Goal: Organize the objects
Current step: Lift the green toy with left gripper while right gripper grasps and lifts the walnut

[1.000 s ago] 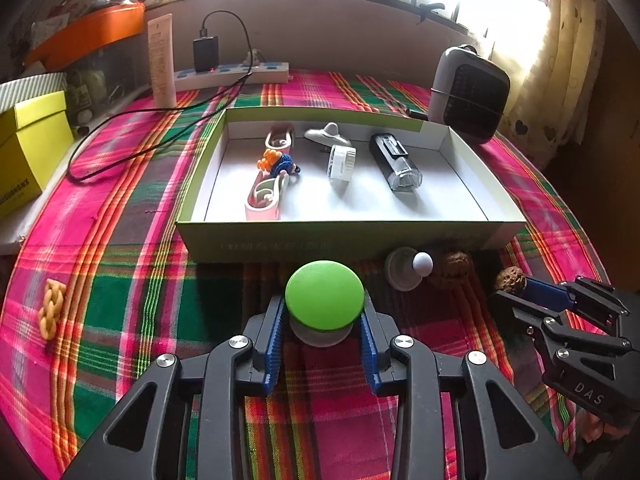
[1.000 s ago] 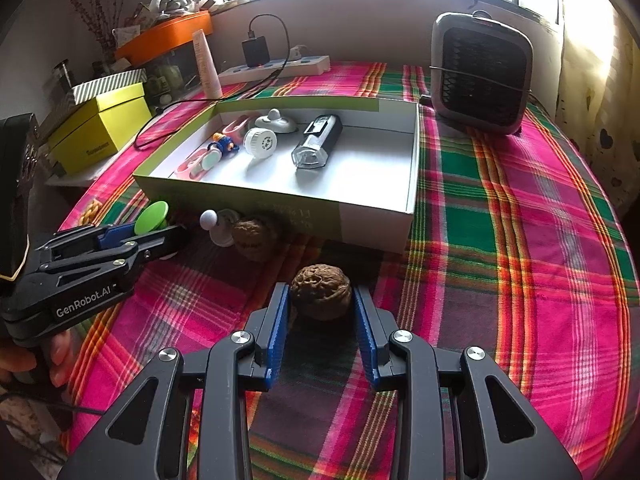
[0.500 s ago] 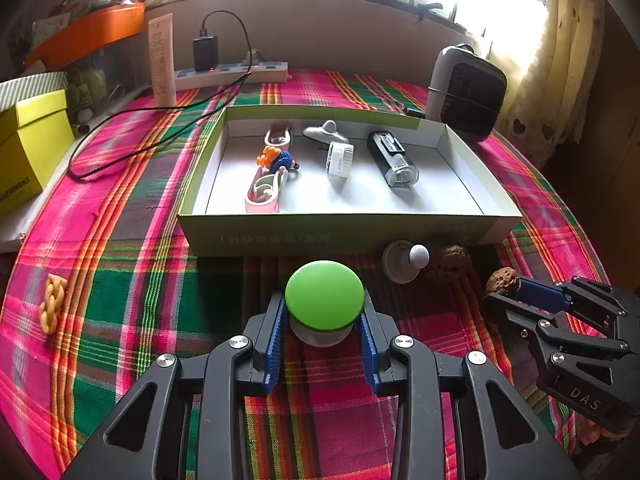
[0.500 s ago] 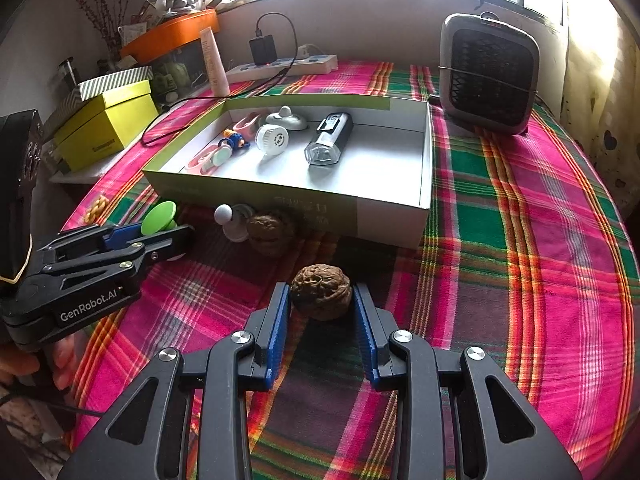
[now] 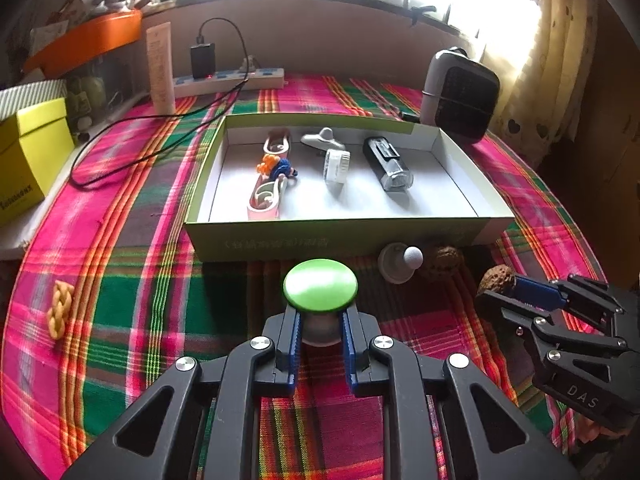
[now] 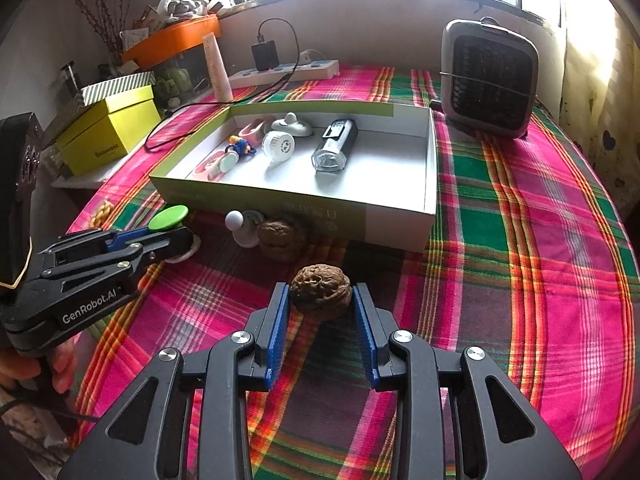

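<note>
Two things are held at once: the left hand-held gripper (image 5: 320,326) is closed on the pale base of a green-topped knob (image 5: 320,285), and the right hand-held gripper (image 6: 321,304) is closed on a walnut (image 6: 321,290), both carried low over the plaid worktop (image 6: 520,280) just short of the open box (image 5: 340,236). The walnut is round and ridged and sits right at the tips of the blue pads, so a tilt or a slack squeeze could, I judge, let it roll out onto the cloth. The knob is gripped beneath its wide cap and could twist in the pads. Straight ahead of both, the box's near wall must be cleared, or the loads will likely knock against it. Between the two grippers, against that wall, lie a second walnut (image 6: 280,236) and a white knobbed piece (image 6: 244,228), easily nudged. Inside the box, left of centre, rest a pink clip (image 5: 266,196), a white cap (image 5: 336,164) and a black-and-clear torch (image 5: 388,164); the right part is bare. Beyond the box stand a heater (image 6: 490,80) and a power strip (image 5: 228,80).
</note>
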`<state>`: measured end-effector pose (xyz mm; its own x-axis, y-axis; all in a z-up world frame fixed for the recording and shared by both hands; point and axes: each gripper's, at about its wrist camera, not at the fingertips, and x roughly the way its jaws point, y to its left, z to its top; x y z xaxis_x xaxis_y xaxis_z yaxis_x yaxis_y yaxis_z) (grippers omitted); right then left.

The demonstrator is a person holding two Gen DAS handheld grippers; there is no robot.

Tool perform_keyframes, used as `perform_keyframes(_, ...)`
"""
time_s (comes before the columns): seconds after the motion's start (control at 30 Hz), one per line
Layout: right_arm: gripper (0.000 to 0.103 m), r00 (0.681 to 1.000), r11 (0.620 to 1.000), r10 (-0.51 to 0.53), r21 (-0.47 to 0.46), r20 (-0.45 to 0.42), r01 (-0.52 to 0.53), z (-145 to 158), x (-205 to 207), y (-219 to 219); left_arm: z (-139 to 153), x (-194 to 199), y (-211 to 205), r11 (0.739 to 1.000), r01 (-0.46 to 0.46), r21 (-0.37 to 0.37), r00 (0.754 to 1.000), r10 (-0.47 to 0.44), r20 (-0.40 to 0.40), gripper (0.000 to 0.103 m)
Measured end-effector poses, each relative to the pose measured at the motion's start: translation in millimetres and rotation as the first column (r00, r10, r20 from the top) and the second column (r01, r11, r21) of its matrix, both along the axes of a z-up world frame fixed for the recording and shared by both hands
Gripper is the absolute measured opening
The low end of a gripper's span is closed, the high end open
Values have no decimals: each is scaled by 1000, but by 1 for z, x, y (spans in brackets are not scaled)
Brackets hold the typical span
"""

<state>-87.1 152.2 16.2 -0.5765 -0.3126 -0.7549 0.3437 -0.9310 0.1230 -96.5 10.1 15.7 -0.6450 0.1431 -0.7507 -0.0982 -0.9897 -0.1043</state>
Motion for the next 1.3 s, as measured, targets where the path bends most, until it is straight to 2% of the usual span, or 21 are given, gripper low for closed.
perform_keyframes(0.23, 33, 1000, 1000, -3, -3, 3, 3, -1, 1, -1, -2, 2, -3, 1000, 3, 11, 1000, -3, -5, 16)
perform_keyframes(0.33, 33, 1000, 1000, -4, -3, 5, 4, -2, 1, -1, -2, 0, -4, 1000, -3, 28, 1000, 3, -9, 25)
perform_keyframes(0.37, 33, 1000, 1000, -3, -4, 7, 3, -2, 1, -1, -3, -2, -5, 1000, -9, 28, 1000, 9, -4, 33)
perform_keyframes(0.4, 33, 1000, 1000, -3, -4, 9, 3, -3, 1, -1, -5, -4, -6, 999, -13, 30, 1000, 13, 10, 36)
perform_keyframes(0.47, 33, 1000, 1000, -2, -4, 12, 2, -4, 1, -1, -5, -7, -6, 999, -12, 35, 1000, 12, 9, 37)
perform_keyframes(0.67, 33, 1000, 1000, 6, -4, 19, -6, -5, -1, -2, -5, -12, -5, 999, -27, 26, 1000, 27, 11, 37)
perform_keyframes(0.77, 33, 1000, 1000, 7, -4, 20, -7, -5, -1, -3, -5, -12, -5, 999, -26, 27, 1000, 26, 9, 32)
perform_keyframes(1.3, 33, 1000, 1000, 10, -5, 16, -10, -4, 1, -4, -1, -7, -3, 1000, -16, 8, 1000, 16, -2, 31)
